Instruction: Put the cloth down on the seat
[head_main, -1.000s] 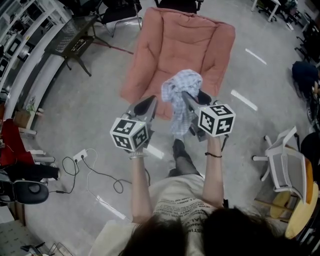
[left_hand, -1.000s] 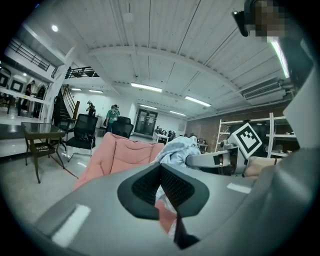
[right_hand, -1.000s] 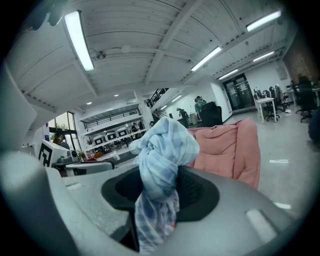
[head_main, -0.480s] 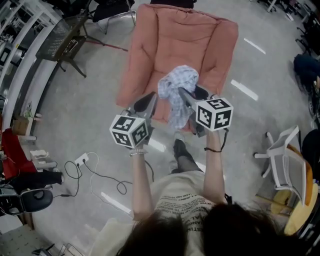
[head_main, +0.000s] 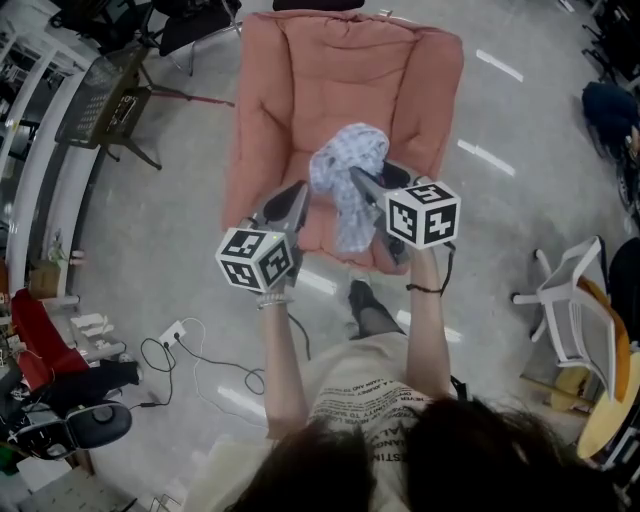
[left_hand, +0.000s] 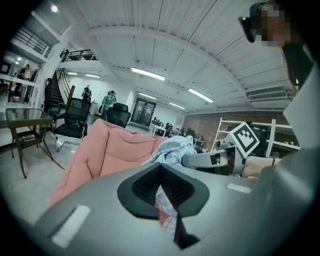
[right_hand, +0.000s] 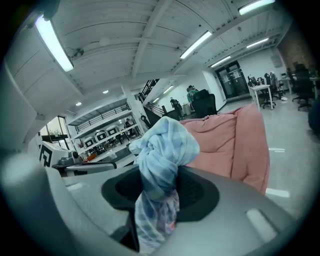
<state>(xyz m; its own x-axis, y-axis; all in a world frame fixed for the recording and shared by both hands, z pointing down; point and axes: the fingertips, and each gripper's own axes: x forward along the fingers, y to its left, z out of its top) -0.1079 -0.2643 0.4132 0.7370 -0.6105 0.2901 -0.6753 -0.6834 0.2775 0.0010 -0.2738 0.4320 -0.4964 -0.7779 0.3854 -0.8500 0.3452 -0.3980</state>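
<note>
Above the seat (head_main: 315, 230) of a salmon-pink padded armchair (head_main: 345, 80), the pale blue checked cloth (head_main: 348, 170) is held in the air, with a knotted bunch standing above the grip and a looser tail hanging down in front of the cushion. Whether the tail touches the seat cannot be told. The right gripper (head_main: 362, 185) holds the cloth, and its own view shows the black pads pressed on the fabric from both sides, the bundle (right_hand: 162, 150) swelling out over the jaws (right_hand: 159, 186). The left gripper (head_main: 293, 200) is just beside it on the left, at about the same height, and also points toward the chair. Its jaws (left_hand: 161, 172) meet at the tips with nothing between them, and the cloth (left_hand: 172, 149) shows only beyond them, next to the other gripper. Both of the person's forearms reach forward, and one dark shoe (head_main: 362, 297) stands on the grey floor (head_main: 160, 240) at the front edge of the chair. Well off to the left a white power strip (head_main: 172, 333) lies with its cable looping. A dark-framed side table (head_main: 105, 100) stands at the upper left, and a white chair (head_main: 565, 300) stands at the right.
</note>
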